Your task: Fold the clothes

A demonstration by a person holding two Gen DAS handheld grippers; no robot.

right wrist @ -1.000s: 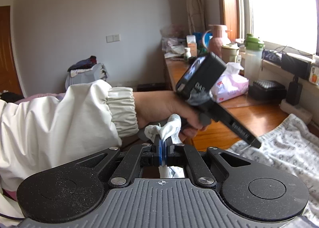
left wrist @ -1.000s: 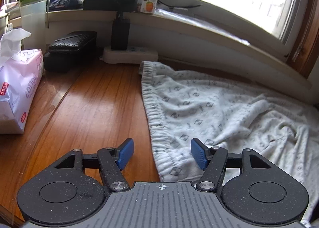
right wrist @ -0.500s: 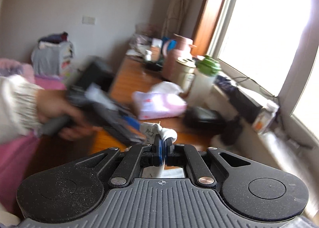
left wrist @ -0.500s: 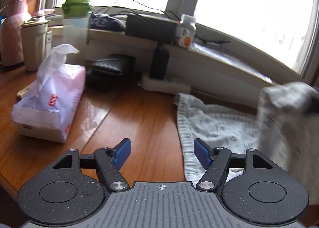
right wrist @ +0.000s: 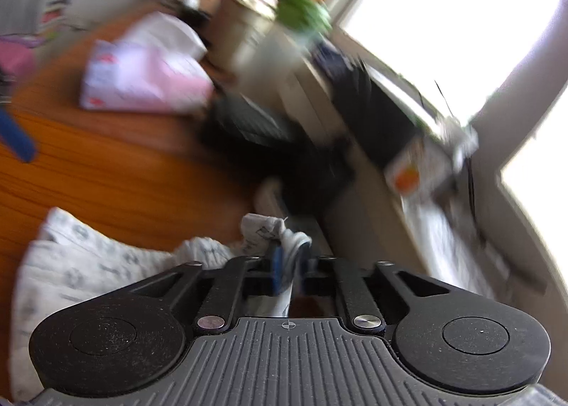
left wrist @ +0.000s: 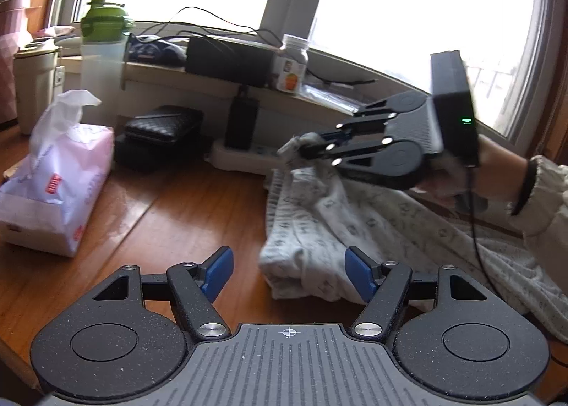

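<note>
— Lying where? Patterned white garment (left wrist: 358, 228) spreading over the wooden table (left wrist: 170, 214), below the window sill, partly folded over itself, one corner lifted.

— Gripping it? Right gripper (right wrist: 289, 269) just easing apart, corner of cloth remaining between the blue pads, contact unclear through blur.

— And the other? Left gripper (left wrist: 289, 271) hovering spread wide, pinching nothing, tissue pack (left wrist: 60, 189) sitting leftward.

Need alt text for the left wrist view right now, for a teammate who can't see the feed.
The right gripper, jaws just opening with a bunched corner between them, has carried the white patterned garment across the brown wooden table toward the window. The left gripper is open and empty in front. A pink tissue pack sits left.
</note>
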